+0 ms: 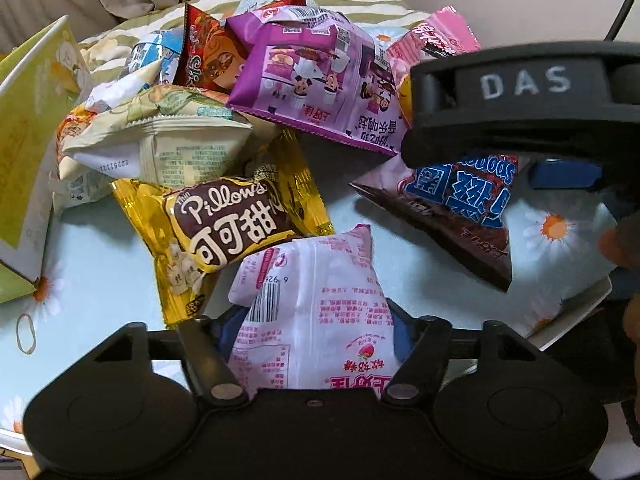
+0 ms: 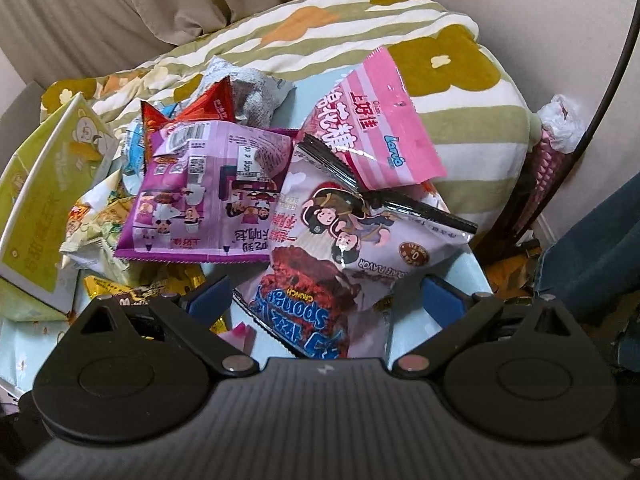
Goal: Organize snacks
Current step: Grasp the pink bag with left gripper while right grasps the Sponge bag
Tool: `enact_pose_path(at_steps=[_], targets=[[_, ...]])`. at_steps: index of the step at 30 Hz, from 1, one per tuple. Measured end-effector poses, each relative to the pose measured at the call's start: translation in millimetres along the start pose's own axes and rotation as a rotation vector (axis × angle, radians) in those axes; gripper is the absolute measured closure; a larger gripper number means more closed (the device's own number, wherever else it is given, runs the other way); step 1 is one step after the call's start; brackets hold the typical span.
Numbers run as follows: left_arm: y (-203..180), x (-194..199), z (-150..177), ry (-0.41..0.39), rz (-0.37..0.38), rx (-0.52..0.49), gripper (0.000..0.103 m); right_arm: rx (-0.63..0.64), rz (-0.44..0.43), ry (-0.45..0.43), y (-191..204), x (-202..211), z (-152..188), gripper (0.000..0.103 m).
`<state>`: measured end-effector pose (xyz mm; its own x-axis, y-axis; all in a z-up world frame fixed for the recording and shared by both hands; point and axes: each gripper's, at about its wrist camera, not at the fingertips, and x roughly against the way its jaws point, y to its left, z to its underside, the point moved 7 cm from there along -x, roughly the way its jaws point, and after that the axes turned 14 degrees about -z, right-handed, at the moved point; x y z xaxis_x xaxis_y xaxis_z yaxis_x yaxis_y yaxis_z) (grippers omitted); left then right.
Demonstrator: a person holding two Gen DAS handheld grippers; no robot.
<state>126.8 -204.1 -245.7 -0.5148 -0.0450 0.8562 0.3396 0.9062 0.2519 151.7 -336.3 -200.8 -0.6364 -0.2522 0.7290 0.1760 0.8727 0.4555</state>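
A heap of snack bags lies on a light blue daisy-print table (image 1: pixel 100 288). In the left wrist view my left gripper (image 1: pixel 316 332) is shut on a white and pink strawberry snack bag (image 1: pixel 320 312), with blue pads pressed on both its sides. In front lie a gold Pillows bag (image 1: pixel 228 224), a purple bag (image 1: pixel 316 80) and a cream bag (image 1: pixel 172 144). My right gripper (image 2: pixel 326 294) stands open around a lilac sponge crunch bag (image 2: pixel 352 248); its blue fingers (image 2: pixel 440 296) sit apart from the bag. A pink bag (image 2: pixel 384 136) rests on top.
A green and white carton (image 2: pixel 44 200) stands at the left edge of the table. A striped floral pillow (image 2: pixel 400 40) lies behind the heap, with curtains beyond. A yellow rubber band (image 1: pixel 26 332) lies at the near left. The right gripper's body (image 1: pixel 528 108) shows at the right of the left wrist view.
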Motion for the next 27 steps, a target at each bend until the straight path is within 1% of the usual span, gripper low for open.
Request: enact_pose_path(at_steps=[3, 5, 10, 15, 23, 25, 27], targets=[[3, 2, 1, -0.009, 0.008, -0.005, 0.041, -0.013, 0.012, 0.005, -4, -6, 0, 0.0], [5, 3, 2, -0.012, 0.012, -0.009, 0.043, -0.025, 0.019, 0.005, -7, -9, 0, 0.0], [9, 1, 0, -0.01, 0.024, -0.011, 0.044, -0.027, 0.035, -0.01, -10, -15, -3, 0.0], [9, 4, 0, -0.011, 0.029, -0.025, 0.048, -0.014, 0.052, -0.021, -8, -19, -2, 0.0], [12, 1, -2, -0.008, 0.034, -0.04, 0.049, -0.018, 0.068, -0.034, -8, -22, -3, 0.0], [13, 2, -2, -0.01, 0.039, -0.044, 0.052, -0.005, 0.08, -0.034, -8, -22, -3, 0.0], [12, 4, -2, -0.014, 0.044, -0.05, 0.055, 0.018, 0.103, -0.032, -8, -21, -2, 0.012]])
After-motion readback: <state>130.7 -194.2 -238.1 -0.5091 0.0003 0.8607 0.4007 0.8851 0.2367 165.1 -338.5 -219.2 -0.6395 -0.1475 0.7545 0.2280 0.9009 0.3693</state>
